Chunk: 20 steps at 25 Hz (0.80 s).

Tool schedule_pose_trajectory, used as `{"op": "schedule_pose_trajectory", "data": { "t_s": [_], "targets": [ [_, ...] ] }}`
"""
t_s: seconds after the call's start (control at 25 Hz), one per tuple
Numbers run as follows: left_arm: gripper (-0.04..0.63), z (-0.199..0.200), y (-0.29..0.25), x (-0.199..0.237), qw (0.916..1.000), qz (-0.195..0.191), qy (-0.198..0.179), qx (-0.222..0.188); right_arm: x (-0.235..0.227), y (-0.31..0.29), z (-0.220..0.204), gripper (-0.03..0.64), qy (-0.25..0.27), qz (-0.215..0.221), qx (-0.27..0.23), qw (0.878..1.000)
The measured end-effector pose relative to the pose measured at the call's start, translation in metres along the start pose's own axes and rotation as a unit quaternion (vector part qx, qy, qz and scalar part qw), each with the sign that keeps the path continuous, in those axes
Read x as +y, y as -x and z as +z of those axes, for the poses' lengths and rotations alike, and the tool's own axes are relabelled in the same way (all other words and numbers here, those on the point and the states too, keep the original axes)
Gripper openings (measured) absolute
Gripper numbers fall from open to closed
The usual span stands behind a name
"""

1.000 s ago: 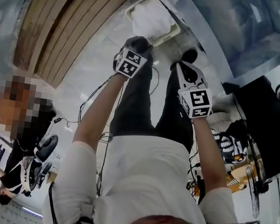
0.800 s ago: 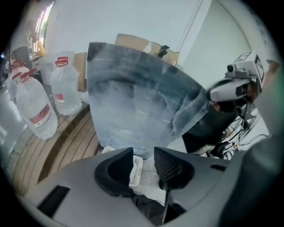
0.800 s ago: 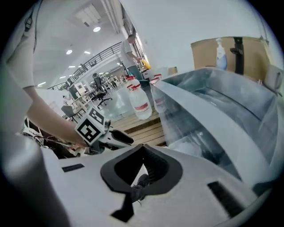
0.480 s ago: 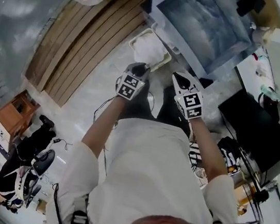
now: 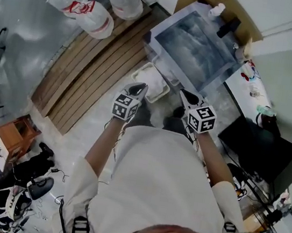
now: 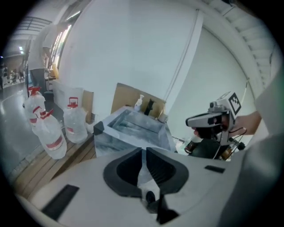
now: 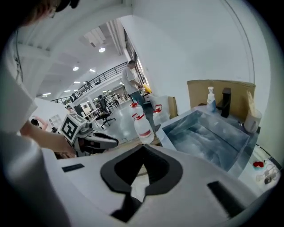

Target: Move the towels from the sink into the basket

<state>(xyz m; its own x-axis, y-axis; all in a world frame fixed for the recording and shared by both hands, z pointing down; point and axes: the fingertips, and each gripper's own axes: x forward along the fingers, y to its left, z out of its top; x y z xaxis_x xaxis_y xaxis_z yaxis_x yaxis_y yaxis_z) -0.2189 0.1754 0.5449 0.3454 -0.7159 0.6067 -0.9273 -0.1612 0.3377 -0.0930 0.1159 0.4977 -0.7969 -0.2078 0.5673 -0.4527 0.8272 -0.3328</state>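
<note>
Now a crumpled white towel [image 5: 152,82] is seen in the pale rectangular basket [image 5: 142,70], whose long side runs along the grey metal sink's [image 5: 169,54] front wall. The left gripper [image 5: 137,88], parted a second ago, is closing on nothing above the basket's near edge. The right gripper [image 5: 188,96] is held level beside it, jaws together and empty.

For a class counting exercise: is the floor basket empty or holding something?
Holding something: white cloth fills the basket, seen from the head view.

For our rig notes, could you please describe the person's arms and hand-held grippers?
Left hand-held gripper and right hand-held gripper: white bodies, black jaws, a cube of black-and-white square markers each. The person wears a white short-sleeved shirt.
</note>
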Motion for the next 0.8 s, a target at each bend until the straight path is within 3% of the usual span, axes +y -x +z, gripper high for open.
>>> {"op": "schedule_pose_trajectory", "data": {
  "t_s": [0.28,0.8],
  "targets": [
    [0.035,0.066,0.039,-0.038,0.9968,0.001,0.000,-0.080,-0.016,0.053,0.046,-0.002,-0.014,-0.016,-0.065,0.998],
    [0.035,0.132,0.077,-0.066,0.9866,0.019,-0.014,-0.161,-0.027,0.115,0.103,-0.002,0.116,-0.038,-0.115,0.986]
  ]
}}
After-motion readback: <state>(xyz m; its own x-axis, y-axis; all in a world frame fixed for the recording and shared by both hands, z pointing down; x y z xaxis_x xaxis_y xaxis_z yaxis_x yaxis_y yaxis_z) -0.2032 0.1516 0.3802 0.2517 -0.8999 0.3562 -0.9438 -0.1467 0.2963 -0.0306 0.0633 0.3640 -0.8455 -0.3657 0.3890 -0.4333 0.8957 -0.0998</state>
